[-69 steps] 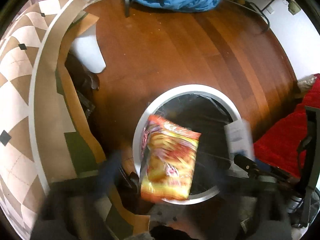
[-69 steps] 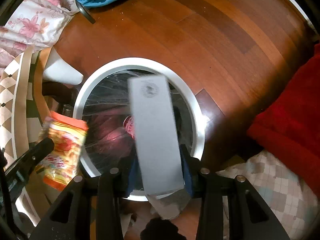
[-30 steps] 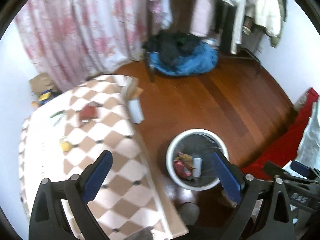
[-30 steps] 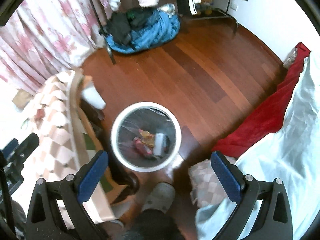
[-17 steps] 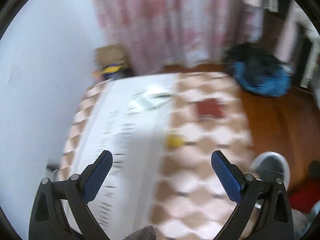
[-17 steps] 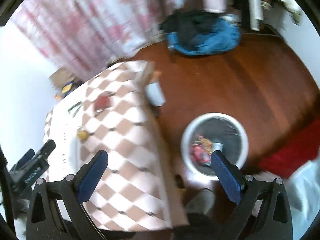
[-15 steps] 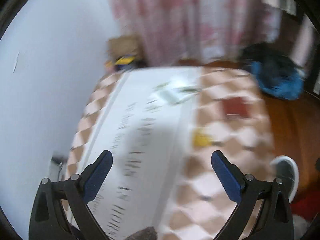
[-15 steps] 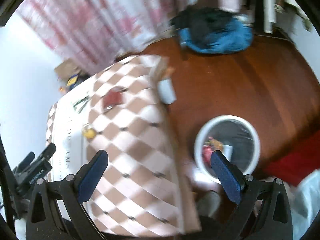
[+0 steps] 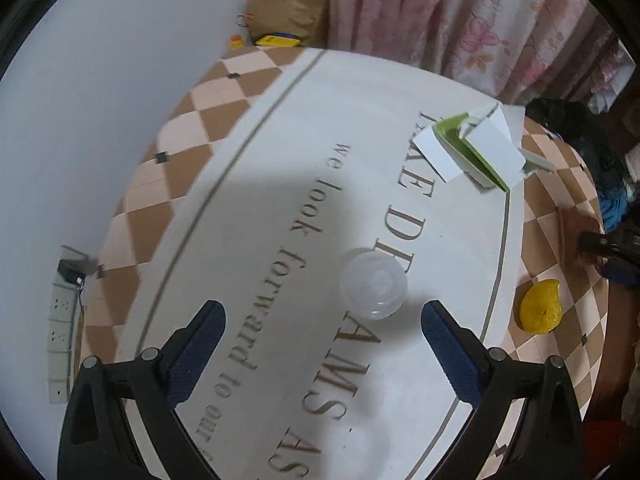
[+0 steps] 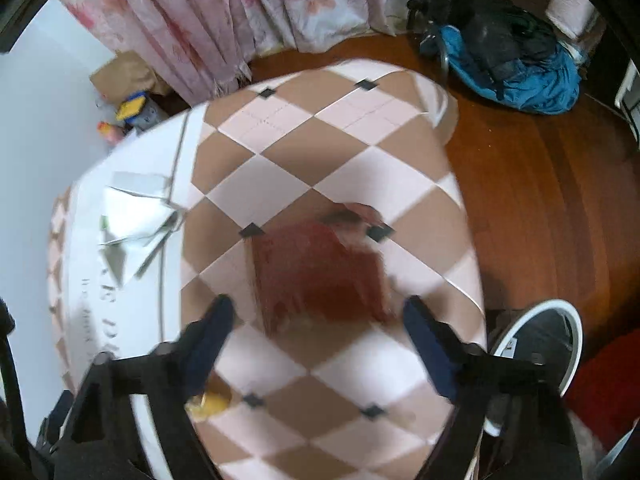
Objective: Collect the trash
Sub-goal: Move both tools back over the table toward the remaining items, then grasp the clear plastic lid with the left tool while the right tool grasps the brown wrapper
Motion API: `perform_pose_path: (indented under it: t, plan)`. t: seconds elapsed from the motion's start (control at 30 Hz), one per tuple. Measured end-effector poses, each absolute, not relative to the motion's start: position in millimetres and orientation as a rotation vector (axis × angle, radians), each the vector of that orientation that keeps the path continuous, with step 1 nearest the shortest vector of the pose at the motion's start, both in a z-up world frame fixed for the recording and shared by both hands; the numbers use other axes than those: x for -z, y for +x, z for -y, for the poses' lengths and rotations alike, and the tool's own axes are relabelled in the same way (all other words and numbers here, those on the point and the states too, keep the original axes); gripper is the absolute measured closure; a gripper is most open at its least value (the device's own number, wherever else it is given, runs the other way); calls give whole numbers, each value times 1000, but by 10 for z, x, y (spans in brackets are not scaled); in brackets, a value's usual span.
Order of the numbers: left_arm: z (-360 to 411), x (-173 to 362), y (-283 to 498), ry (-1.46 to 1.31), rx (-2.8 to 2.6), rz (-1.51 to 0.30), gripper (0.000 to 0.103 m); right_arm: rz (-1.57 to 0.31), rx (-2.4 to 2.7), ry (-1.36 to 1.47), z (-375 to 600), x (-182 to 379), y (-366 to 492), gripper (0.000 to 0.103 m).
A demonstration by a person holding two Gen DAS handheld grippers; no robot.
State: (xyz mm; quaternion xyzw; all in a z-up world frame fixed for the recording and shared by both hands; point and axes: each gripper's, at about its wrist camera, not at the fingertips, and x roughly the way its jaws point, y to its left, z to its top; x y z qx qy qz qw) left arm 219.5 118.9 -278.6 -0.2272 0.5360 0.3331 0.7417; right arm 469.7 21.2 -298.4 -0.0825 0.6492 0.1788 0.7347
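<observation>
Left wrist view looks down on a table with a white and brown checked cloth that has big brown letters on it. The left gripper hangs over the cloth with its two blue fingers spread wide, and nothing is between them. A small clear plastic cup stands on the white part of the cloth, just past the fingertips and nearer the right finger. Farther off lies a flattened white and green paper box. A yellow crumpled thing sits on the checked edge, off to the right of the cup. In the right wrist view the right gripper points down at the checked squares, and its jaws are closing. A red wrapper lies flat on the cloth just ahead of the fingertips, in line with the gap; the picture is blurred, but the blue fingers do not seem to touch it. A white round trash bin stands on the wooden floor beside the table, at the lower right. Pink flowered curtains hang behind.
</observation>
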Motion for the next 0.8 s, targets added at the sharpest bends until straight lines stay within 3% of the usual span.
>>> perform_pose_path:
  t: [0.07, 0.13, 0.2, 0.43, 0.8]
  plan:
    - [-1158, 2845, 2242, -487, -709, -1189, 6, -1438, -401, -217, -301, 3081, 4696, 44]
    - [-1113, 2878, 2280, -467, -693, -1197, 11, -1407, -403, -263, -353, 3066, 4655, 48]
    - [-1087, 2909, 2312, -454, -685, -1207, 19, -1384, -437, -294, -401, 3046, 4591, 72]
    - [-1121, 2954, 2342, -450, -668, -1186, 66, -1360, -475, -267, -366, 2931, 4426, 87]
    - [-881, 2574, 2219, -303, -711, -1085, 67, -1255, -531, -284, -171, 2528, 3910, 89]
